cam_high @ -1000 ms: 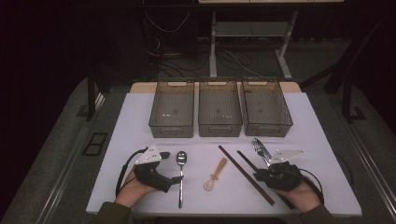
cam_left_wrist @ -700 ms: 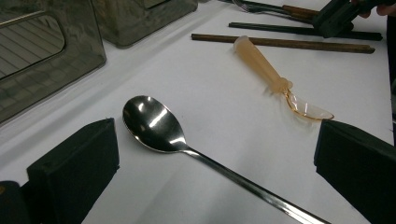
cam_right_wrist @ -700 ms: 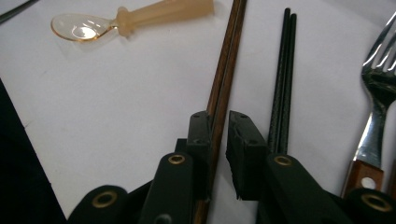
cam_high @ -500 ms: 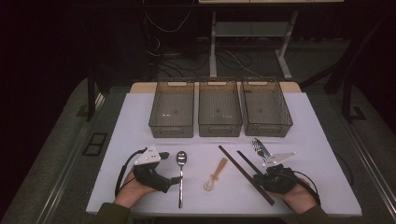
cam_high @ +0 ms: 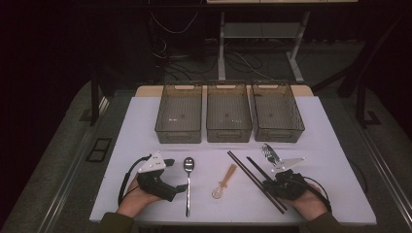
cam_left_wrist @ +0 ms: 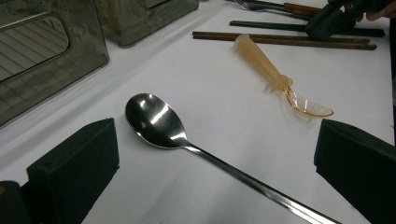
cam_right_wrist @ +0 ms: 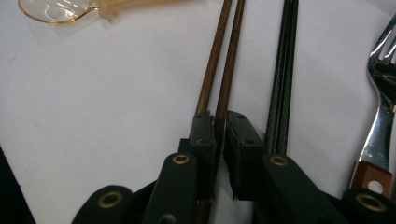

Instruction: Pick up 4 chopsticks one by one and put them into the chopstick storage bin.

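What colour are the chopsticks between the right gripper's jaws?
Brown chopsticks, clearest in the right gripper view.

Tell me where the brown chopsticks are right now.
In the high view the brown chopsticks lie on the table's right half, between the amber spoon and the black chopsticks; the right tool is closing on one stick.

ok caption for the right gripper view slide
Right tongs closing around brown chopsticks on the white table, beside black chopsticks and a fork.
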`<act>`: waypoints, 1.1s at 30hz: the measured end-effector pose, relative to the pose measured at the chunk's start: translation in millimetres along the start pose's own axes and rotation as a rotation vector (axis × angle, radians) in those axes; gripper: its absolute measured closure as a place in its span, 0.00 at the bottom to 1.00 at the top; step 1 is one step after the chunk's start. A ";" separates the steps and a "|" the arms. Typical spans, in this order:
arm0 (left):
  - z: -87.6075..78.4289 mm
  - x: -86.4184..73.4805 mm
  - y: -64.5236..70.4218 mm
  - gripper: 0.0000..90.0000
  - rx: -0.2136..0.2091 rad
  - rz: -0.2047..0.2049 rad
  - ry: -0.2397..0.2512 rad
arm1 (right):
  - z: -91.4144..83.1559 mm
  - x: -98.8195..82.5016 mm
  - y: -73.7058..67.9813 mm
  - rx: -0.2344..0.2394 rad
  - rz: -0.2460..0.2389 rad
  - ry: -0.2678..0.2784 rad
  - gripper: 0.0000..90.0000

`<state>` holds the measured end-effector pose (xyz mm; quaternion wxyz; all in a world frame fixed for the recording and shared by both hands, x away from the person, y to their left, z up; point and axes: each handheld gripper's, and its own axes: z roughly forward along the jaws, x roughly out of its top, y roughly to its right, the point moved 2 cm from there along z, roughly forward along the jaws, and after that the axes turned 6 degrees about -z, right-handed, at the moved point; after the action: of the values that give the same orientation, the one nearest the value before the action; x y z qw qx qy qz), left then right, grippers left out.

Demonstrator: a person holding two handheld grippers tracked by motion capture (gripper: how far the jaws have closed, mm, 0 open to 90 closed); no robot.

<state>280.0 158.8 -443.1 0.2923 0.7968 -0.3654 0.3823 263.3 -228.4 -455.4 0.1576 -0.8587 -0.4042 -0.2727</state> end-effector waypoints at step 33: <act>5.2 1.0 2.2 0.00 -0.009 0.019 -0.015 | 0.9 0.2 -5.8 -0.069 0.053 -0.001 0.95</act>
<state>280.7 153.4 -444.6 0.2896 0.7948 -0.3769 0.3774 259.2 -224.2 -455.6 0.1348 -0.8741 -0.3719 -0.2820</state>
